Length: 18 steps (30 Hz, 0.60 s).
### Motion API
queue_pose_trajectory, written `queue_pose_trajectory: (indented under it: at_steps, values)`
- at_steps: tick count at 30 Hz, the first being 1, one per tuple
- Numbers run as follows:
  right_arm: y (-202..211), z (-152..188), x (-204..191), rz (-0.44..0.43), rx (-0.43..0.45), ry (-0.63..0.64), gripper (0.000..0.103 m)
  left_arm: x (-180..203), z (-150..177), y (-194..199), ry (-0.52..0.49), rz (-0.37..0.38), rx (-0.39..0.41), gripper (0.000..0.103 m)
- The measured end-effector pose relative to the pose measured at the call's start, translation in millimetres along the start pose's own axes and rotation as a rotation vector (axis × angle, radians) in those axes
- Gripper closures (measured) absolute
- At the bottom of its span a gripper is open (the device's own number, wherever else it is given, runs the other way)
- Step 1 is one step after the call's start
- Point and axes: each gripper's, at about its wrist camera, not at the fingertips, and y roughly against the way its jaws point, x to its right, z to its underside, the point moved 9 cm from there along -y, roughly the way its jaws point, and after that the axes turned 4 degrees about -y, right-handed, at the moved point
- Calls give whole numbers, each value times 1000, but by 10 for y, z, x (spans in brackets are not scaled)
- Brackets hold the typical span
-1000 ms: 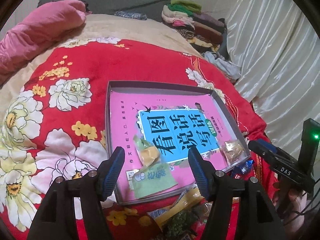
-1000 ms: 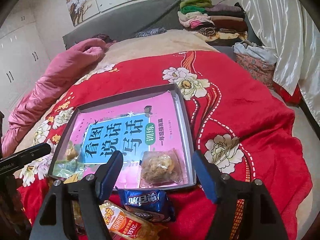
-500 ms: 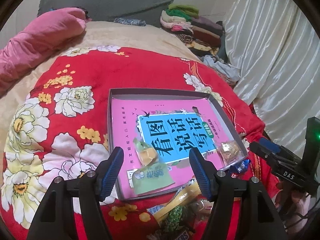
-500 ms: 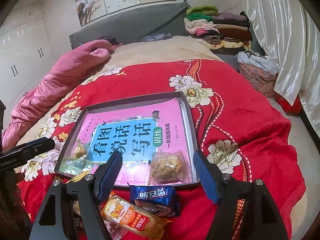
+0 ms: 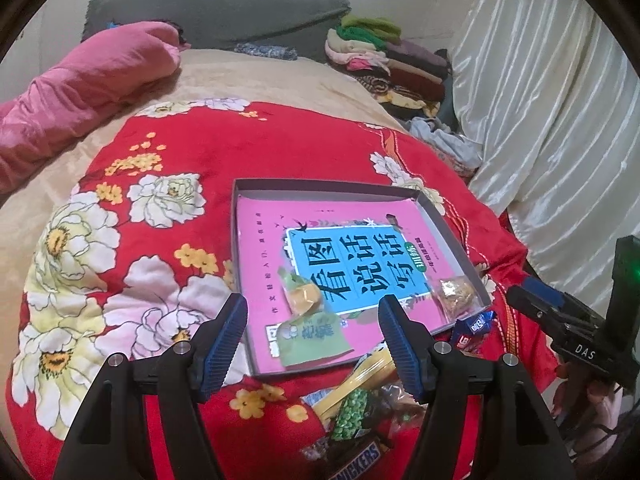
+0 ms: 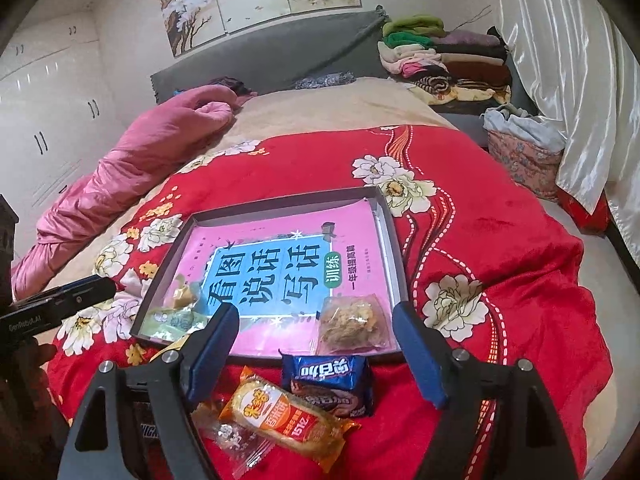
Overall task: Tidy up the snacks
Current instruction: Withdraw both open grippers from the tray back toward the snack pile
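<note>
Red bedspread (image 5: 200, 152), SNICKERS bar (image 5: 356, 460)

Snickers bar (image 5: 357, 465) cut by bottom edge; green packet (image 6: 173, 322) half hidden.

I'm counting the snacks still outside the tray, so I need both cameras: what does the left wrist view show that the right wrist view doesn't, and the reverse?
Only the left wrist view shows the Snickers bar and the green-wrapped candy, both on the red blanket.

Only the right wrist view shows the orange bread packet whole, plus the clear-wrapped snack beside it.

Both show the grey tray, its pink book, three snacks inside it, and the blue packet lying outside its near edge.
</note>
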Motion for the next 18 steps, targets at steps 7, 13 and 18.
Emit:
queue_pose_trajectory:
  at_steps: [7,13,18]
  values:
    - [58,85,-87,-18,-4,26,24,-93,89,88,26,-12,-7,33]
    - [102,143,-153,-34,-11,42,24,-105,148,137,29,-15,-13,33]
    - [135,206,-216,-47,-17,60,24,-76,233,155,20,-15,-28,33]
